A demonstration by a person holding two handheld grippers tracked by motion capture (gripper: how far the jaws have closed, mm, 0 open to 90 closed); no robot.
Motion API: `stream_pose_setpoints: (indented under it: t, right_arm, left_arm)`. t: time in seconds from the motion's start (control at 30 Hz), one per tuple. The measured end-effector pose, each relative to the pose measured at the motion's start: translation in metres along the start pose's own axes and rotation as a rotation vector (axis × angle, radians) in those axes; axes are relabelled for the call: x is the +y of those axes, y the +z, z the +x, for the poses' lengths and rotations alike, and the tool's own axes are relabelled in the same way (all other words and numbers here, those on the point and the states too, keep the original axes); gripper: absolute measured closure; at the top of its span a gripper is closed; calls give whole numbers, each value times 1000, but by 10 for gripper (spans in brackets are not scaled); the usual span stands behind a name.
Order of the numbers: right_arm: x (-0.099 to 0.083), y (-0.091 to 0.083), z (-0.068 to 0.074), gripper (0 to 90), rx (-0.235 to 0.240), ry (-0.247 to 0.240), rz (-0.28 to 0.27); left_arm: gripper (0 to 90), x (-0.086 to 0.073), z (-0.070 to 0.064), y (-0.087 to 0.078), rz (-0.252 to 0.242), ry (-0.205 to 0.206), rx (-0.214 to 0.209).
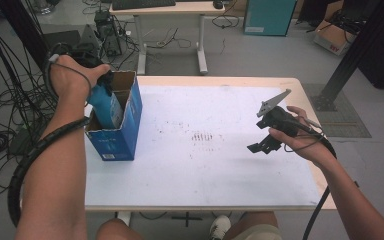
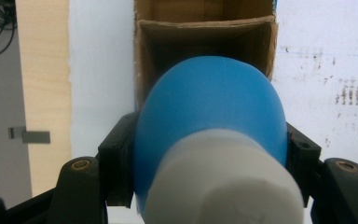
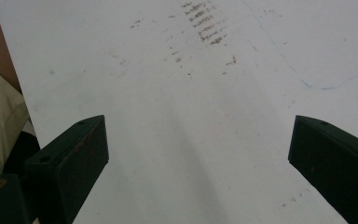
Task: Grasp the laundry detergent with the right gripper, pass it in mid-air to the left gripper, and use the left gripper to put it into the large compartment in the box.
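A blue bottle with a white cap stands partly inside an open blue cardboard box at the table's left. My left gripper is shut on the bottle from above. In the left gripper view the bottle bulges between both jaws, its white cap nearest the camera, with the box's brown inside beyond. My right gripper hovers open over the table's right part. In the right gripper view its gripper has wide-apart jaws with nothing between them.
A white sheet with brown smudges covers the wooden table. Cables lie on the floor at left. A desk stands behind the table, and a black frame post rises at right.
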State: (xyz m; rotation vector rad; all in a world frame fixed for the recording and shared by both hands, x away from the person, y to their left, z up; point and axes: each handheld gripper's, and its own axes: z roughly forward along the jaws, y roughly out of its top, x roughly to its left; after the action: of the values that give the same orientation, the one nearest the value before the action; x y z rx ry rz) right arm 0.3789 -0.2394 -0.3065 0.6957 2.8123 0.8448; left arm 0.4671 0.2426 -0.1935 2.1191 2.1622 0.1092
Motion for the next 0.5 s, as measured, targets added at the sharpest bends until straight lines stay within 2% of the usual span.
stream_pose_setpoints:
  t: [0.13,0.4,0.5]
  right_arm:
    - [-1,2,0,48,2,10,10]
    - [-4,4,-2,48,-2,28,18]
    - [-5,5,-3,48,-3,29,14]
  left_arm:
    - [367,0,-3,12,-7,11,-3]
    - [366,-1,-4,34,-9,33,18]
    - [366,-2,-4,42,-1,23,13]
